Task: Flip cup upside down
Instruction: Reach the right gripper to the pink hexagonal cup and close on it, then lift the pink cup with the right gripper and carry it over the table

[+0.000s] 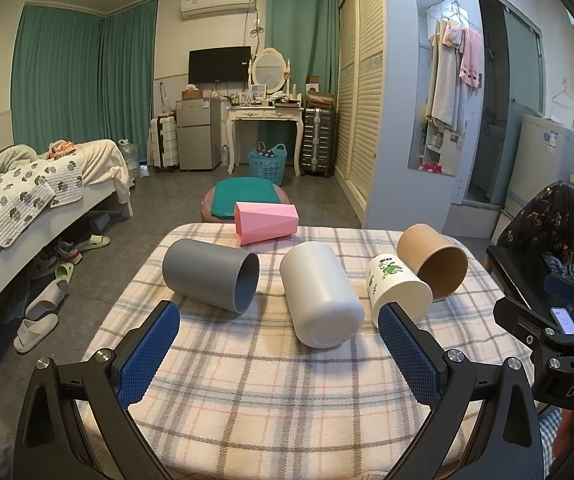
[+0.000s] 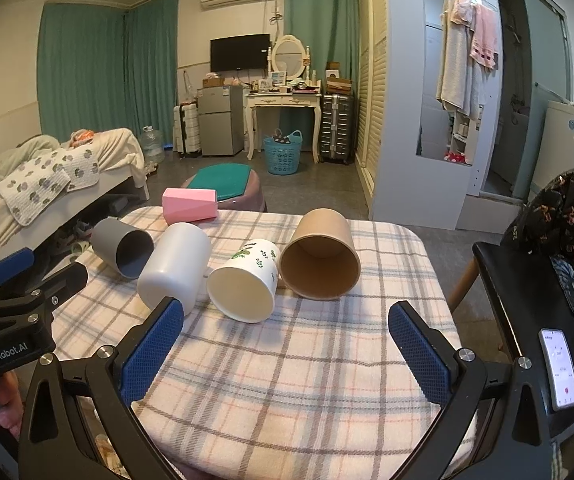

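Observation:
Several cups lie on their sides on a plaid-covered table (image 1: 271, 392): a grey cup (image 1: 211, 276), a plain white cup (image 1: 321, 300), a white cup with green leaf print (image 1: 397, 284), a brown paper cup (image 1: 433, 262) and a pink faceted cup (image 1: 267, 222) at the far edge. In the right wrist view they show as grey (image 2: 123, 252), white (image 2: 173, 268), leaf-print (image 2: 245, 286), brown (image 2: 321, 260) and pink (image 2: 190, 205). My left gripper (image 1: 279, 316) is open and empty just short of the plain white cup. My right gripper (image 2: 287, 314) is open and empty just short of the leaf-print cup.
A black chair (image 2: 527, 300) with a phone (image 2: 561, 368) on it stands right of the table. A round stool with a green mat (image 2: 223, 182) sits beyond the far edge. A bed (image 1: 27, 208) and shoes lie to the left.

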`<control>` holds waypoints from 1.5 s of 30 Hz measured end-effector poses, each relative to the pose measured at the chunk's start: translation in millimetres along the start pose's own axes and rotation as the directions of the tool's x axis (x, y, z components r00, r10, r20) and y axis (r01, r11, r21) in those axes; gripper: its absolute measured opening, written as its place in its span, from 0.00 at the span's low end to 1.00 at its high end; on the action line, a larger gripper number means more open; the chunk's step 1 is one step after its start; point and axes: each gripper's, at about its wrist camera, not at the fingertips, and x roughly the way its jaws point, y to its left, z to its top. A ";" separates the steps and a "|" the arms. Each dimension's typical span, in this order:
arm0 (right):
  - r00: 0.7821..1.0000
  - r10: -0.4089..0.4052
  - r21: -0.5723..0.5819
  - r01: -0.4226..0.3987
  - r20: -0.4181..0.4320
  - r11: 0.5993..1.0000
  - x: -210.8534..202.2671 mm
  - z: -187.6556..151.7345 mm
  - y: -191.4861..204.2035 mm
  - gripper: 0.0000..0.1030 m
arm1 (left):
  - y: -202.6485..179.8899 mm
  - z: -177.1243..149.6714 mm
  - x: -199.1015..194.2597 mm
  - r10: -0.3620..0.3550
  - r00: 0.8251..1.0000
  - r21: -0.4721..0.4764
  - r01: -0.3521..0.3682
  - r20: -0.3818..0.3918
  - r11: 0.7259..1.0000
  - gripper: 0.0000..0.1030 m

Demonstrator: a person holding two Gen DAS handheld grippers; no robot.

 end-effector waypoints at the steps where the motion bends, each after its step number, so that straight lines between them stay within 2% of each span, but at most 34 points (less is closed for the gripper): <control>1: 1.000 0.008 -0.009 -0.008 0.000 1.000 0.7 1.6 0.2 1.00 | 1.3 0.4 1.2 0.001 1.000 -0.001 -0.001 -0.001 1.000 1.00; 5: 0.997 0.072 -0.076 -0.073 -0.009 0.995 6.8 14.8 6.3 1.00 | 8.1 4.6 11.0 0.023 1.000 -0.008 -0.023 -0.005 1.000 1.00; 9: 0.989 0.145 -0.205 -0.145 -0.014 0.968 17.3 41.8 21.4 1.00 | 24.7 18.7 21.2 0.071 0.997 -0.033 -0.071 -0.013 0.997 1.00; 12: 0.981 0.193 -0.342 -0.188 -0.022 0.921 32.2 70.4 39.2 1.00 | 42.2 29.2 33.5 0.112 0.994 -0.060 -0.113 -0.020 0.992 1.00; 15: 0.964 0.263 -0.454 -0.251 -0.038 0.855 53.1 99.8 60.3 1.00 | 59.8 38.3 50.2 0.156 0.987 -0.081 -0.158 -0.033 0.984 1.00; 19: 0.931 0.341 -0.573 -0.350 -0.127 0.741 99.9 132.2 91.6 1.00 | 80.6 51.2 73.8 0.196 0.979 -0.098 -0.200 -0.049 0.975 1.00; 22: 0.916 0.354 -0.628 -0.388 -0.187 0.674 145.9 152.1 118.2 1.00 | 98.1 60.3 96.0 0.226 0.972 -0.109 -0.232 -0.062 0.967 1.00; 24: 0.908 0.351 -0.649 -0.411 -0.229 0.640 173.7 158.1 131.6 1.00 | 106.9 64.8 110.0 0.245 0.967 -0.111 -0.252 -0.071 0.961 1.00; 27: 0.890 0.331 -0.686 -0.454 -0.315 0.568 223.9 162.5 154.0 1.00 | 120.5 68.3 132.2 0.265 0.960 -0.123 -0.275 -0.093 0.953 1.00; 29: 0.862 0.323 -0.687 -0.507 -0.391 0.521 257.1 162.5 167.6 1.00 | 129.0 69.4 147.6 0.271 0.957 -0.135 -0.284 -0.107 0.949 1.00; 34: 0.808 0.301 -0.685 -0.589 -0.506 0.429 320.4 152.3 194.7 1.00 | 141.4 69.6 174.7 0.285 0.949 -0.144 -0.303 -0.132 0.942 1.00; 35: 0.801 0.293 -0.685 -0.598 -0.522 0.415 327.9 150.4 199.4 1.00 | 141.6 68.7 178.2 0.285 0.949 -0.140 -0.303 -0.134 0.943 1.00; 38: 0.762 0.280 -0.671 -0.648 -0.585 0.361 347.3 138.5 210.9 1.00 | 142.9 66.6 186.2 0.286 0.948 -0.129 -0.303 -0.137 0.944 1.00; 40: 0.745 0.276 -0.666 -0.667 -0.608 0.334 355.0 131.7 215.2 1.00 | 143.8 64.6 189.3 0.280 0.950 -0.134 -0.299 -0.141 0.945 1.00; 42: 0.738 0.266 -0.662 -0.675 -0.621 0.325 363.2 126.4 219.3 0.99 | 143.6 63.5 191.3 0.274 0.950 -0.139 -0.294 -0.148 0.946 1.00; 45: 0.724 0.260 -0.648 -0.689 -0.639 0.324 373.2 119.5 224.0 0.89 | 140.2 62.0 191.6 0.271 0.950 -0.126 -0.291 -0.154 0.948 1.00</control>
